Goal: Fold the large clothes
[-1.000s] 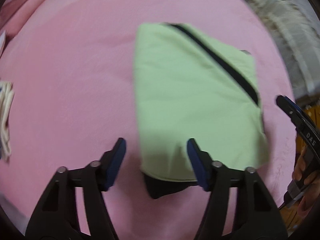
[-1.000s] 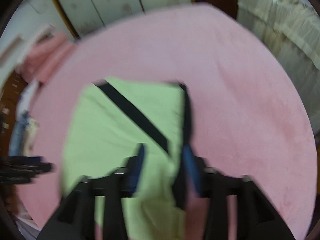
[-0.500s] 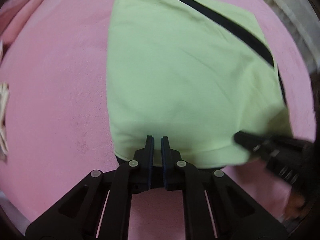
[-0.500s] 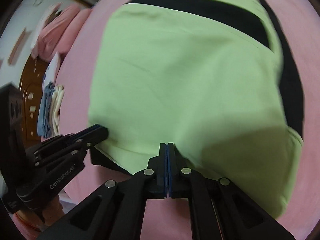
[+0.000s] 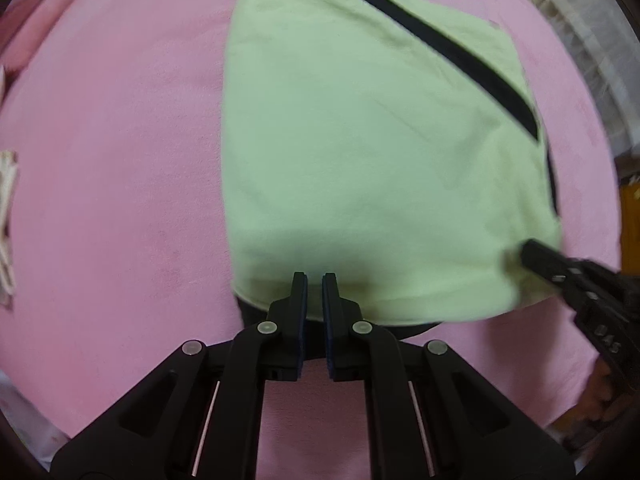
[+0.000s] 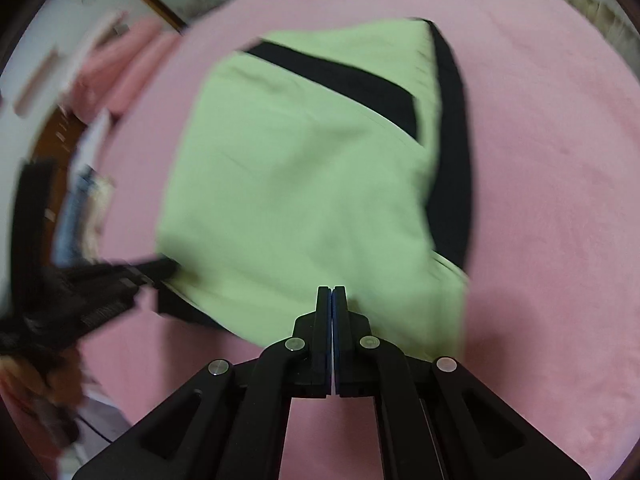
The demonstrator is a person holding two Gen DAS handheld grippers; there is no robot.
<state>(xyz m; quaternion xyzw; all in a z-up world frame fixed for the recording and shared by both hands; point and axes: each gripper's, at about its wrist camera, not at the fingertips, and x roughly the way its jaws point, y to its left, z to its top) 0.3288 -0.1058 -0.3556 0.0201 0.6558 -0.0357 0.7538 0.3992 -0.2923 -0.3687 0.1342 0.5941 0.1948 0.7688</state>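
Your folded garment [image 5: 360,152] lies flat on the bed [image 5: 112,168], about mid-surface. Your left gripper [image 5: 315,280] sits at its near edge toward the left corner; your right gripper [image 6: 332,292] sits at the same near edge, to the right. A stack of clothes [image 6: 80,208] lies off the bed's left side.

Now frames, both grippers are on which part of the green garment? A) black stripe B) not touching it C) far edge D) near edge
D: the left gripper and right gripper both sit at the near hem of the green garment.
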